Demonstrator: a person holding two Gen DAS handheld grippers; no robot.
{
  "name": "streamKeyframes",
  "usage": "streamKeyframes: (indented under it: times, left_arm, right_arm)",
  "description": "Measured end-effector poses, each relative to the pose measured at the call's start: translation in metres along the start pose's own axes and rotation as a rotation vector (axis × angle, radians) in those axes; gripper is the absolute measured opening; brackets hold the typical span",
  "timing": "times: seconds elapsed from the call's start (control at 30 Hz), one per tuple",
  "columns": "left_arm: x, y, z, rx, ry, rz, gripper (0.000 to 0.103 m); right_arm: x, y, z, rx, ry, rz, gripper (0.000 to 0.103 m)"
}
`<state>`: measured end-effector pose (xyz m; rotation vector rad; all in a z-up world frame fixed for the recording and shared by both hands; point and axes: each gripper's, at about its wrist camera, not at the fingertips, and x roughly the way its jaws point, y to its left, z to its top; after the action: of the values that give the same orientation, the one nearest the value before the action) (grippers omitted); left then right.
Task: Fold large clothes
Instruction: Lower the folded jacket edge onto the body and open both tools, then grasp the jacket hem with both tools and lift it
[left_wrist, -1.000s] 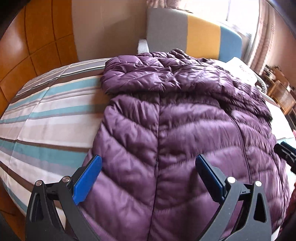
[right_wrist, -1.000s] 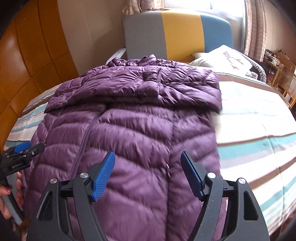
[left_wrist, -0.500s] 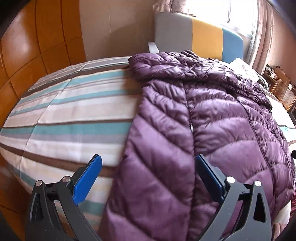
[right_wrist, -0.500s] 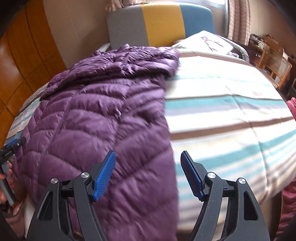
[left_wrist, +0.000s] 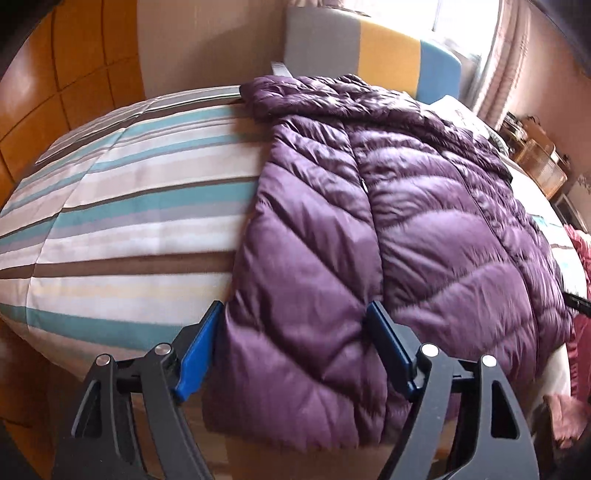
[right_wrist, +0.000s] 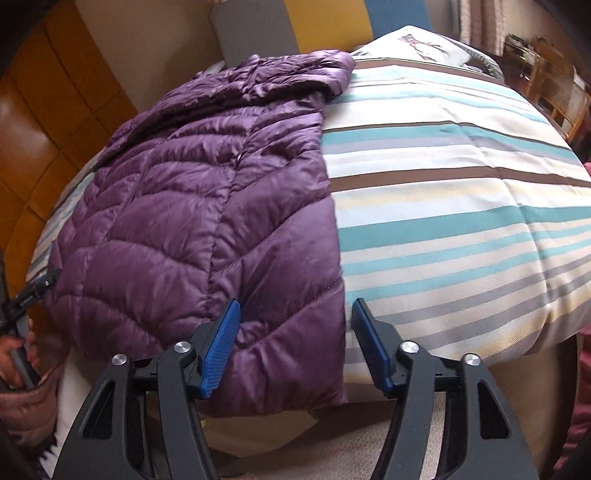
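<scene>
Left gripper (left_wrist: 295, 343) is sitting low, jaws spread wide, blue pads (left_wrist: 197, 354) facing each other. Right gripper (right_wrist: 293, 339) is likewise gaping, its pads (right_wrist: 221, 345) apart. A hand (right_wrist: 14, 354) is wrapping the left gripper's handle at the right view's edge.

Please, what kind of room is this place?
Most likely a bedroom at home. The purple jacket lies on a bed with a striped duvet, a padded headboard stands behind it, and a pillow rests near the head.
</scene>
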<state>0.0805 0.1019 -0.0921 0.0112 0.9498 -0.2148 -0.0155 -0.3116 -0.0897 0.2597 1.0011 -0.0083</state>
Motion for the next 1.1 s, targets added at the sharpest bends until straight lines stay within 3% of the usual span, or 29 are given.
streamKeyframes:
  times: [0.07,0.2,0.23,0.3,0.37,0.47,0.67,0.97,1.1]
  left_arm:
    - [-0.002,-0.004,-0.004,0.033,-0.001,0.008,0.072]
    - [-0.006,-0.012,-0.005,0.064,-0.008,-0.01,0.038]
    - [-0.007,-0.013,-0.005,0.069,-0.008,-0.017,0.026]
    - [-0.009,-0.014,-0.005,0.068,-0.011,-0.048,0.015]
    - [-0.012,-0.015,-0.005,0.065,-0.022,-0.058,0.011]
    - [-0.023,-0.018,-0.002,0.077,-0.061,-0.072,0.008]
    - [-0.063,-0.027,0.004,0.105,-0.222,-0.13,0.006]
    - [-0.126,-0.014,0.011,-0.007,-0.436,-0.211,0.006]
    - [-0.158,-0.002,0.013,-0.071,-0.569,-0.228,0.006]
  right_arm:
    - [0.001,0.005,-0.001,-0.025,0.002,0.005,0.047]
    - [0.002,0.017,-0.001,-0.093,0.003,0.018,0.018]
    - [0.001,0.018,-0.001,-0.103,-0.001,0.021,0.015]
    - [-0.001,0.018,0.001,-0.098,-0.023,0.037,0.008]
    - [-0.003,0.017,0.003,-0.085,-0.041,0.064,0.007]
    - [-0.01,0.016,0.005,-0.073,-0.076,0.123,0.005]
    - [-0.042,0.02,0.013,-0.09,-0.205,0.295,0.005]
    - [-0.09,0.022,0.017,-0.137,-0.415,0.502,0.005]
    - [-0.108,0.024,0.024,-0.163,-0.504,0.517,0.004]
